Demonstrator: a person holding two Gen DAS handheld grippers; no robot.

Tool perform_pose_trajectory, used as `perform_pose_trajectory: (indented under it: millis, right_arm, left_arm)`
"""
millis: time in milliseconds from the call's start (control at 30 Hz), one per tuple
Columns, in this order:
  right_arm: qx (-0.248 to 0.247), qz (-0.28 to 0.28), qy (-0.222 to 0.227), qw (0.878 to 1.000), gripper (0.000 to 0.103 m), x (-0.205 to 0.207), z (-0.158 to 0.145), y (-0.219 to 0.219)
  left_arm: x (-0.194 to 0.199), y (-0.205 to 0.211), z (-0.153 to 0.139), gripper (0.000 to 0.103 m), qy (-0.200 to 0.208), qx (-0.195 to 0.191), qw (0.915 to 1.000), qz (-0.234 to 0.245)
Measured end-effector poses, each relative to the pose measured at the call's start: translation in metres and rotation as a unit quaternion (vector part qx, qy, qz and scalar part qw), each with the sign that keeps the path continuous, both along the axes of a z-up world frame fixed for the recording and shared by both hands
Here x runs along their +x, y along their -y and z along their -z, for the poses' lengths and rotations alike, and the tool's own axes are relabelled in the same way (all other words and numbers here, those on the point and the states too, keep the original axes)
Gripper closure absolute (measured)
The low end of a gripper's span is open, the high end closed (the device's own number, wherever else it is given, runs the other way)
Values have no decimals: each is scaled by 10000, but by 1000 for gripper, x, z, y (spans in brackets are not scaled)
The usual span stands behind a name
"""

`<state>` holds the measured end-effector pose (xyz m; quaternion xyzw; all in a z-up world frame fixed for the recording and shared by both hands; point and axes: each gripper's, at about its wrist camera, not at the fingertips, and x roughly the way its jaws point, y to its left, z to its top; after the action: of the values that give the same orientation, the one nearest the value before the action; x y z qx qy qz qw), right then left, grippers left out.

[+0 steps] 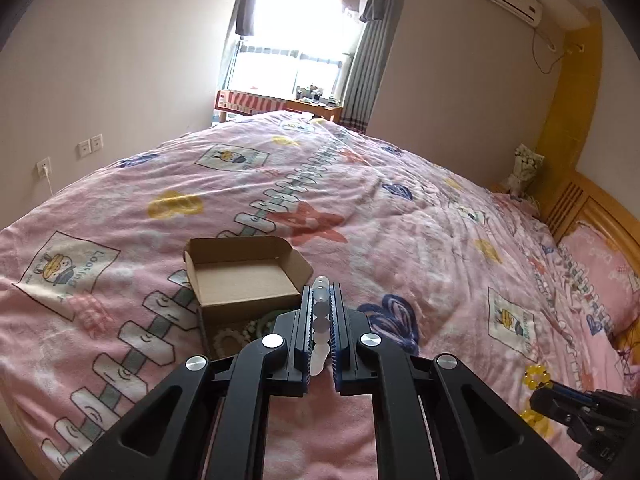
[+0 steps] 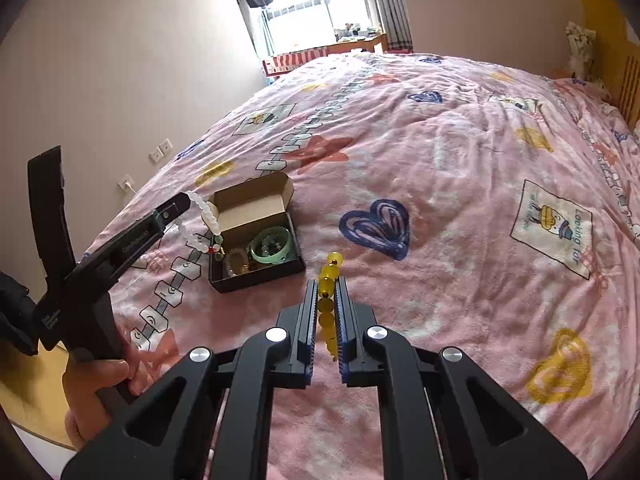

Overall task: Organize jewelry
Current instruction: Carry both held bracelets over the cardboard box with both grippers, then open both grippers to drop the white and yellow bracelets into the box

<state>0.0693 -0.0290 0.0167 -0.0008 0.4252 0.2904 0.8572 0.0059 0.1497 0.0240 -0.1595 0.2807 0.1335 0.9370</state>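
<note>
A pink cartoon-print quilt (image 2: 460,168) covers a bed, and on it sits a small cardboard box (image 2: 256,240) with its lid folded back, so the tray is open for dropping jewelry in. In the right wrist view the box lies at ten o'clock from the right gripper (image 2: 328,292). It already holds a mint green bangle (image 2: 272,249) and a pale beaded bracelet (image 2: 236,262), which suggests the sorting is partly done. The right gripper's fingers are closed on a yellow bead bracelet (image 2: 330,276), pinching the strand along their length so that a few beads stick out past the tips at twelve o'clock. At nine o'clock in the same view, the left gripper (image 2: 182,202) is held by a bare hand (image 2: 96,392) and is closed on a white bead bracelet (image 2: 200,220), which hangs in a loop just beside the box's near left corner. The left wrist view confirms this: frosted white beads sit clamped between its fingers, with the box at eleven o'clock. Both pieces seem to be carried toward the box, held up so that they clear its walls.
</note>
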Motion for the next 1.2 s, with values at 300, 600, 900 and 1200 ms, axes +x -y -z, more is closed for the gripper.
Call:
perform_pose_trajectory:
  millis: [300,600,900,1200]
  right_arm:
    - [-89,-453,-217,9987,93,17,17,-77]
    - [-16,-707,-347,9969,93,47,24,-147]
    - [188,-453,-645,9967,93,88,26,-176]
    - [202,-424,-745,9961,92,102,31,-189]
  left_arm:
    - [-13,-42,6,94,-115,-56,9984,-556]
    - [-1,-61,28,94,-141,-614,9970,-448]
    - [11,-70,53,94,-406,-859,9944,-473]
    - [21,-78,73,94,-656,-1028,9911,-535]
